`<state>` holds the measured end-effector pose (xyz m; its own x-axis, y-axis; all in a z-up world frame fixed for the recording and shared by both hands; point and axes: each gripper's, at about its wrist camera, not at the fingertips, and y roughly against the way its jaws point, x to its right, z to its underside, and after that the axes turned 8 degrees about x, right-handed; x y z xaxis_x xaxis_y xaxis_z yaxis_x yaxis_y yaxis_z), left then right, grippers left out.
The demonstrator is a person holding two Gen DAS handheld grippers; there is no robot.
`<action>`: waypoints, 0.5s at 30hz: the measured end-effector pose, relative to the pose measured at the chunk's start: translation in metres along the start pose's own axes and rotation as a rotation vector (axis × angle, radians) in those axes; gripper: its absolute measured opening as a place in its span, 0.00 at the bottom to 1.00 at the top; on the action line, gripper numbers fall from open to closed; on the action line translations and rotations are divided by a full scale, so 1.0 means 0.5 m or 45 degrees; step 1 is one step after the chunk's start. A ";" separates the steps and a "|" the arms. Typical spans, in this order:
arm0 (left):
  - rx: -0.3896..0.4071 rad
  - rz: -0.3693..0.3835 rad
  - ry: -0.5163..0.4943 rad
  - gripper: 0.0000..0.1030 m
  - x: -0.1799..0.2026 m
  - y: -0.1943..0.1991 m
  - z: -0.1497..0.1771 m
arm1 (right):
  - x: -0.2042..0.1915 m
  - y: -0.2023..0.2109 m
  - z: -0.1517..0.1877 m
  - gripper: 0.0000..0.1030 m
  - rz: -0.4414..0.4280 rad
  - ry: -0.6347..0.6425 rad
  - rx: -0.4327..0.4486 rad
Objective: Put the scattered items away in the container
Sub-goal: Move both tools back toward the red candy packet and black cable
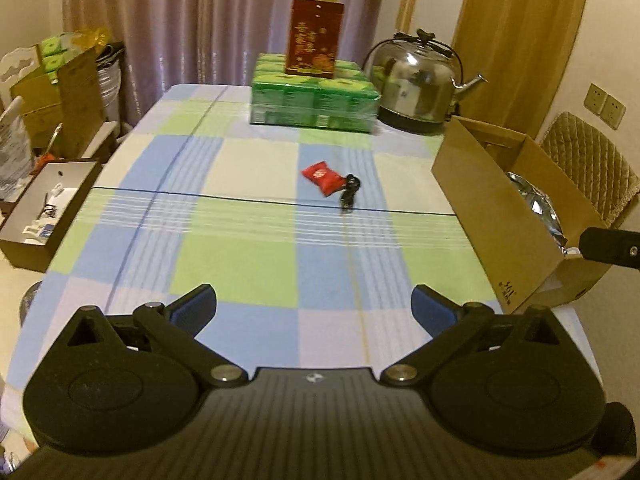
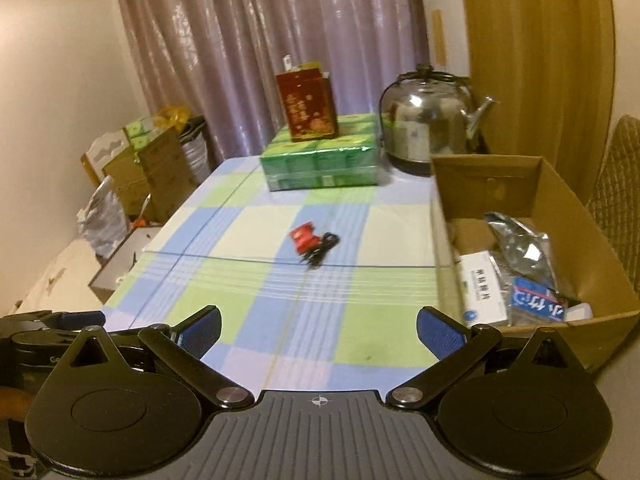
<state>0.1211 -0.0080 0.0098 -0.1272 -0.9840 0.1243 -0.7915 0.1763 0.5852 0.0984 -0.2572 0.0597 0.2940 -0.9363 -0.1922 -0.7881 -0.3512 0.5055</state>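
So, left tongs: we are holding the left gripper [image 1: 314, 308] low over the near end of the table, its blue-padded fingers [image 1: 196, 306] spread wide with nothing between them.
Right tongs: we are holding the right gripper [image 2: 318, 330] over the near edge as well, its pads [image 2: 438, 334] standing just as wide apart and gripping nothing; its near right finger is sitting just beside the box corner.
Each other: we are seeing the left gripper at the lower left of the right wrist view, and a dark piece of the right one at the right edge of the left wrist view.
Tablecloth: we are looking along a checked cloth [image 1: 248, 264] of blue, green and pale squares.
Scattered items: we are finding a small red pouch [image 1: 322, 178] at mid-table, well apart from both grippers, with a black bundled cable [image 1: 349, 192] touching its right side.
Container: we are seeing an open cardboard box [image 2: 556, 200] at the right edge of the table, already holding a silver foil bag [image 2: 524, 248], a white packet [image 2: 480, 288] and a blue-and-white packet [image 2: 538, 302].
Far end: we are noting a green wrapped pack [image 1: 314, 102] with a red tin [image 1: 314, 38] standing upright on it, and a steel kettle [image 1: 418, 82] just to its right.
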 end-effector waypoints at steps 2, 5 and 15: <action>0.004 -0.021 0.004 0.99 -0.012 0.014 0.006 | -0.012 -0.003 0.006 0.98 -0.022 -0.004 -0.012; 0.003 -0.033 0.022 0.99 -0.032 0.031 0.014 | -0.033 -0.009 0.016 0.98 -0.041 0.008 -0.028; -0.011 -0.059 0.023 0.99 -0.059 0.035 0.024 | -0.054 -0.047 0.035 0.98 -0.068 0.008 -0.071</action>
<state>0.1040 0.0237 0.0067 -0.0797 -0.9906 0.1114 -0.7911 0.1308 0.5975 0.0996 -0.2237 0.0385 0.3382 -0.9162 -0.2150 -0.7399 -0.4000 0.5408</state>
